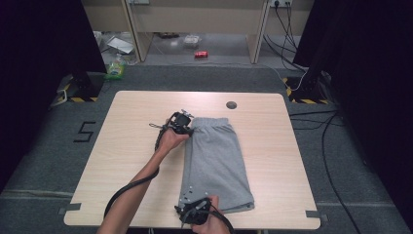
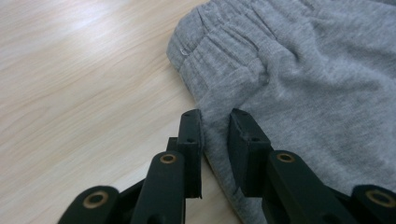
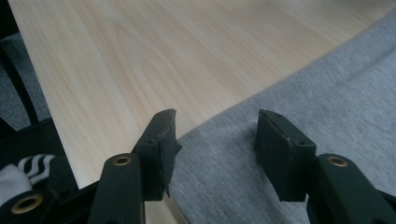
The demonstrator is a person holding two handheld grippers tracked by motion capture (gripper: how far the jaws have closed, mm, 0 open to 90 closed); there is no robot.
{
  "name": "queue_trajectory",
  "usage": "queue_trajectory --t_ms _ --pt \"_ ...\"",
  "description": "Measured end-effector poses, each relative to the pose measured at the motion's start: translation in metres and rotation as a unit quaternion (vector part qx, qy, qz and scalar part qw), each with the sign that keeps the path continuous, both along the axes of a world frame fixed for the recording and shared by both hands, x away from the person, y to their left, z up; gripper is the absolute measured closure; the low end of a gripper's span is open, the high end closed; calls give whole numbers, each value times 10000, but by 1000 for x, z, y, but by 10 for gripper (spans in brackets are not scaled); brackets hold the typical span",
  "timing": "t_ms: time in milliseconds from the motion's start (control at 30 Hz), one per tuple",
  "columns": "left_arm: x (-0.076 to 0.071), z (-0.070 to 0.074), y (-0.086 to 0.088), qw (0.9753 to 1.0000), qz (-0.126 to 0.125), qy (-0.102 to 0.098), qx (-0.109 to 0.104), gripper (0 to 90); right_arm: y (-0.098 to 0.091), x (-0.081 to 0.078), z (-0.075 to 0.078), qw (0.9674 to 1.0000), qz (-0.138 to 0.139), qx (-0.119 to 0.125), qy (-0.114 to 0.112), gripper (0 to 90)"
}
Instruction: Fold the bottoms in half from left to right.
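Note:
A pair of grey shorts (image 1: 216, 161) lies flat on the light wooden table (image 1: 131, 151), waistband at the far end and hem near the front edge. My left gripper (image 1: 188, 129) is at the shorts' left side just below the waistband. In the left gripper view its jaws (image 2: 215, 116) stand close together astride the cloth's edge (image 2: 303, 70), with a narrow gap still showing. My right gripper (image 1: 189, 199) is at the hem's left corner. In the right gripper view it (image 3: 215, 119) is open, one jaw over bare wood and the other over the grey fabric (image 3: 336, 93).
A round cable hole (image 1: 232, 105) sits near the table's far edge. Beyond the table lie a red can (image 1: 201, 54) and a green bottle (image 1: 116, 68) on the floor. Cables (image 1: 326, 146) trail along the right side. Bare wood lies left and right of the shorts.

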State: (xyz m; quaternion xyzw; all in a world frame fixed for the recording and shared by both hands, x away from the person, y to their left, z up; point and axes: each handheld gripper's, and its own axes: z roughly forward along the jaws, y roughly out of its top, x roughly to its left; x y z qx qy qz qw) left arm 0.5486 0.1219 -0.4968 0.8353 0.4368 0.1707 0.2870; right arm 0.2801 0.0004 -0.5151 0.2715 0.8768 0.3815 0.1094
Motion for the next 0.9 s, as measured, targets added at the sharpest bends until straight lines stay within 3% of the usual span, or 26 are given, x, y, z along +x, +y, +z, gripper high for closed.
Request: queue_trajectory --t_ms 133,233,333,433,533,567,667,733,900 --pt "4 0 19 9998 55 136 -94 712 23 5 -2 9998 147 115 64 485" --pt "6 -1 31 9992 153 217 -291 698 37 8 -2 9996 271 110 14 477" --pt "6 -3 35 9989 122 200 -417 689 41 10 -1 9994 302 130 126 465" --pt "4 -3 35 9992 127 121 -358 658 36 14 -1 9984 267 342 364 442" --pt "3 -4 36 9989 149 85 -426 652 29 21 1 9943 296 639 803 407" --pt "3 -5 36 9989 153 65 -439 652 29 21 1 9943 296 639 803 407" --pt "2 -5 36 9988 177 44 -446 652 16 29 10 9970 188 564 497 402" --pt "2 -5 36 9988 189 56 -438 652 12 32 13 9969 111 609 485 402" --pt "2 -5 35 9987 235 38 -443 652 -17 55 27 9979 -347 533 127 403"
